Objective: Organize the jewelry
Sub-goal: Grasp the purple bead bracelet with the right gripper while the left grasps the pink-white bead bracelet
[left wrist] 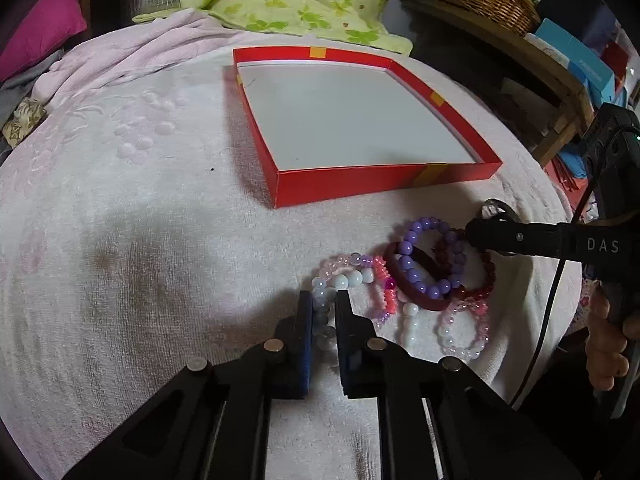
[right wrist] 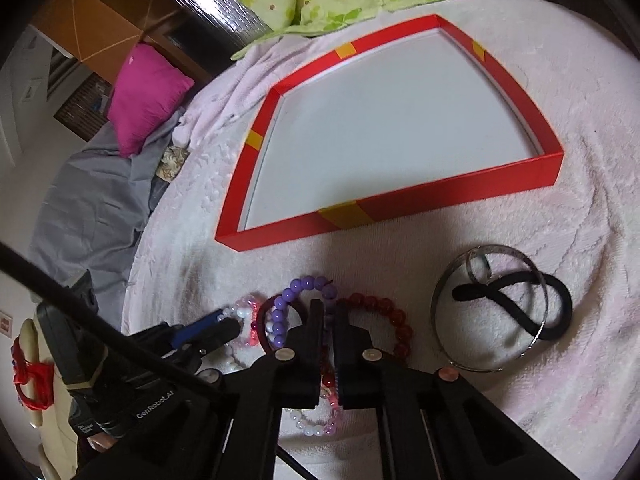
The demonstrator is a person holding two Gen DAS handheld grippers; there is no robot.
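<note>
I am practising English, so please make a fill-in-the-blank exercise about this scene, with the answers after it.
1. The box has red walls and a ____ floor.
2. The box holds ____ jewelry.
3. The left tool is closed on a bracelet of ____ beads.
4. The black band lies across the ____ bangle.

Missing words: white; no; white; silver

Left hand-held gripper [left wrist: 324, 300]: black frame, blue finger pads [left wrist: 306, 344], silver round screws. Right hand-held gripper [right wrist: 329, 312]: black, white "DAS" lettering, black cable, bare-skinned hand [left wrist: 608, 344] on grip.
</note>
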